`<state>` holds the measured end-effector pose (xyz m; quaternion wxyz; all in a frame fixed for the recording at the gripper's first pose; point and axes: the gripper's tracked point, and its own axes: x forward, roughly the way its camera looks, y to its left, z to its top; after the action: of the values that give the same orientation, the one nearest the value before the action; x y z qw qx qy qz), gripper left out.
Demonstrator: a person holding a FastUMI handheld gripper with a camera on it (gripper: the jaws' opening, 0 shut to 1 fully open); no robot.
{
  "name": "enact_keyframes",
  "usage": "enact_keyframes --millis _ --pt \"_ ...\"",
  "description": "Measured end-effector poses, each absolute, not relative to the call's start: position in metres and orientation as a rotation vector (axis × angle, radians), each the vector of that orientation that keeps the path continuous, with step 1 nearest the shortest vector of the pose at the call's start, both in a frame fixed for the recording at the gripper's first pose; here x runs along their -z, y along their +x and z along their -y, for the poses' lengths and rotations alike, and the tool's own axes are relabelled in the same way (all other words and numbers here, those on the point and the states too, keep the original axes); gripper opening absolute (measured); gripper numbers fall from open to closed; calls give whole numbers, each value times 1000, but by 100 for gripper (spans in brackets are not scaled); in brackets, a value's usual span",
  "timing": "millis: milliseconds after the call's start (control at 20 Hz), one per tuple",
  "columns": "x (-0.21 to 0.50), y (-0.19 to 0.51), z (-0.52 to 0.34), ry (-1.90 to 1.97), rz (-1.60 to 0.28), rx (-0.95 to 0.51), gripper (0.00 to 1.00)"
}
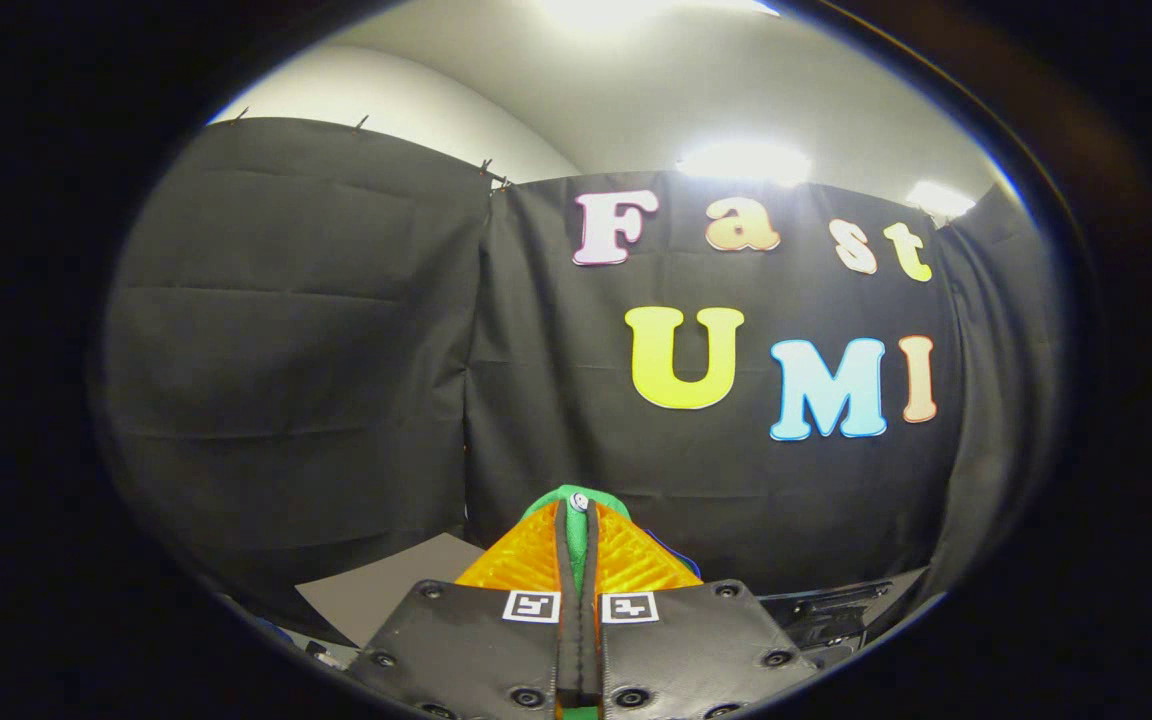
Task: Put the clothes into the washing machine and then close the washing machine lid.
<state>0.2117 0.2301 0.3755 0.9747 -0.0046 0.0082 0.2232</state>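
**Already gripped: green garment held high, machine still to be reached**

Clearly the gripper (578, 515) is raised and pointed level at the booth's black cloth wall (286, 350), not down at any work surface. Its two fingers (526, 560) stand pressed close, with a thin fold of green cloth (576, 555) showing in the narrow slit between them and bulging out just past the tips. Both fingers bear on it, so the pinch looks firm. A small round metal piece, perhaps a snap or button (579, 502), sits on the cloth at the tips.

Near and left of the fingers lies a flat grey panel (386, 590); near and right, a dark object with ridges (826, 610), too cut off to name. Whether either belongs to the washing machine cannot be told.

Judgement: the garment is held high to carry it clear. Next comes lowering it into the drum, releasing it, then shutting the lid. A trailing hem could snag.
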Motion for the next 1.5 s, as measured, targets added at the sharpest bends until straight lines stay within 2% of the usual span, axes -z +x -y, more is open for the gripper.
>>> enact_keyframes --millis 850,1500 --pt "-382 235 -18 22 25 -235 1" --pt "-336 261 58 64 -10 -143 1"
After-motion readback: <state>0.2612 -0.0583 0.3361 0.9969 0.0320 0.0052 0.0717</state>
